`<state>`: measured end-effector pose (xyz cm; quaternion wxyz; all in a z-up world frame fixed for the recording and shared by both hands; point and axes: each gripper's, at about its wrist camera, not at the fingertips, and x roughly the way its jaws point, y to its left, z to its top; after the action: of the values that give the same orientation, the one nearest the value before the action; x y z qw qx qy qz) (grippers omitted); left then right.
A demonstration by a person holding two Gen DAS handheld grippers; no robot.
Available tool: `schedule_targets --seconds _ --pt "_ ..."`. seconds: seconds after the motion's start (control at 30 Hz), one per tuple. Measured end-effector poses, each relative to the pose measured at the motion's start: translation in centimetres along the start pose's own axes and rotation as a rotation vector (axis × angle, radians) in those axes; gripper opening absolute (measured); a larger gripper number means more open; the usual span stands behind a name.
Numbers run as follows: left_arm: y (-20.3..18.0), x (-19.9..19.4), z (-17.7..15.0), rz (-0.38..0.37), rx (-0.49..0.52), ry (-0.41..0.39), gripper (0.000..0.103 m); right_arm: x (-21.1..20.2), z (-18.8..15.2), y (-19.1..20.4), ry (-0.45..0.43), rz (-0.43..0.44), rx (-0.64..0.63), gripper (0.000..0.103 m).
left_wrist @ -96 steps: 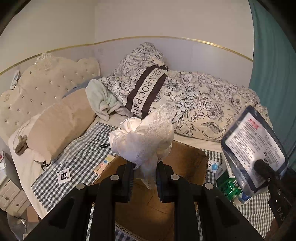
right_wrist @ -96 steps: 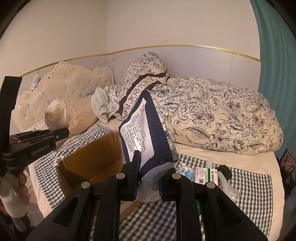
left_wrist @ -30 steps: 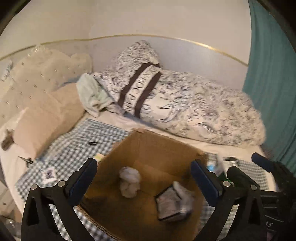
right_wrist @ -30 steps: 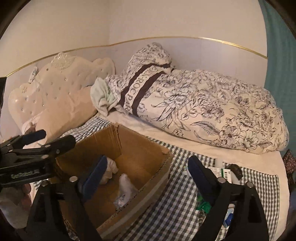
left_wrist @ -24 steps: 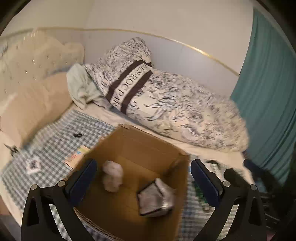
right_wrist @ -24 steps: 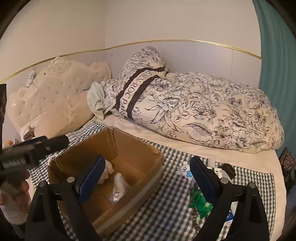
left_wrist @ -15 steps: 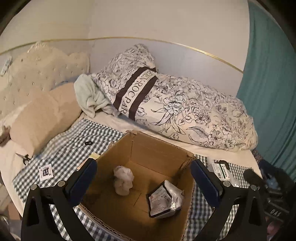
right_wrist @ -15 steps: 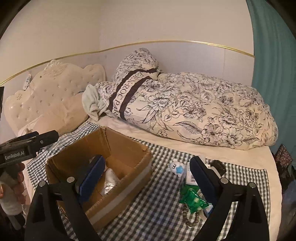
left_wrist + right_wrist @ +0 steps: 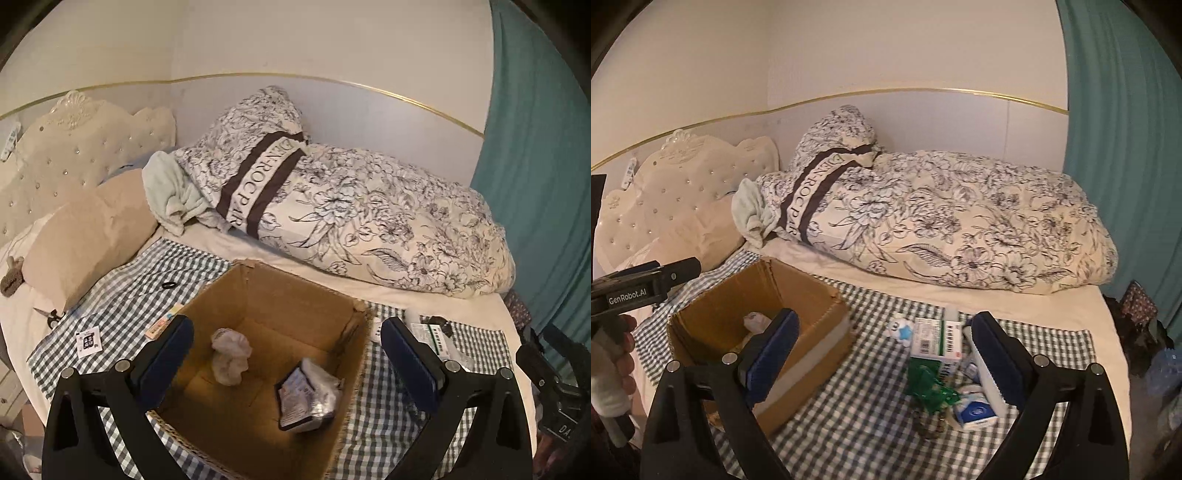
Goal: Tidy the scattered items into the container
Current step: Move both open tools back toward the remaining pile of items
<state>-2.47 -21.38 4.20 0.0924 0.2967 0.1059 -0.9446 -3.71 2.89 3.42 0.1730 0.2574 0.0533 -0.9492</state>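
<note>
Lying between right tongs point(image 9: 882, 356): white box point(image 9: 936, 339).

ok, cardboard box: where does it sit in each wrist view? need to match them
Left wrist: cardboard box fills the lower centre, between the open left tool's fingers; a white cloth bundle and a dark packet lie inside.
Right wrist: cardboard box at lower left, partly behind the open right tool's left finger.
Shared landmark: the floral pillow with the dark lettered stripe, behind the box.
</note>
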Motion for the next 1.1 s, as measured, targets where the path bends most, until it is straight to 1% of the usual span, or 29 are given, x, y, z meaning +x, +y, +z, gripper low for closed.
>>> schedule_targets --seconds 0.13,0.2,0.47,0.6,0.67,0.73,0.9,1.0,1.1 --pt "-1.9 -0.1 0.0 -0.005 0.015 -0.014 0.103 -1.0 -0.4 -1.8 -0.004 -0.034 0.010 0.096" --pt "-2.9 0.0 -0.1 -0.019 0.029 -0.015 0.103 -1.4 -0.6 -3.0 -0.002 -0.053 0.021 0.097" --pt "-6.4 1.2 -0.7 -0.082 0.056 0.022 0.103 -2.8 -1.7 -7.2 0.010 -0.119 0.064 0.098" --pt "-8.0 1.8 -1.1 -0.129 0.055 0.034 0.103 -3.3 -2.5 -9.1 0.020 -0.148 0.080 0.098" --pt "-8.9 2.1 -1.3 -0.138 0.066 0.044 0.103 -3.4 -3.0 -9.8 0.027 -0.161 0.087 0.098" --pt "-10.0 2.4 -1.5 -0.138 0.090 0.050 0.103 -3.5 -3.4 -10.5 0.037 -0.172 0.095 0.098" --pt "-12.8 3.0 -2.2 -0.102 0.163 0.052 0.103 -3.4 -4.7 -12.1 0.063 -0.197 0.112 0.098" --pt "-14.0 3.3 -2.8 -0.104 0.198 0.047 0.103 -3.2 -5.4 -12.9 0.076 -0.205 0.116 0.098" --pt "-15.0 4.1 -3.4 -0.118 0.217 0.062 0.103 -2.9 -6.1 -13.6 0.091 -0.208 0.122 0.098"
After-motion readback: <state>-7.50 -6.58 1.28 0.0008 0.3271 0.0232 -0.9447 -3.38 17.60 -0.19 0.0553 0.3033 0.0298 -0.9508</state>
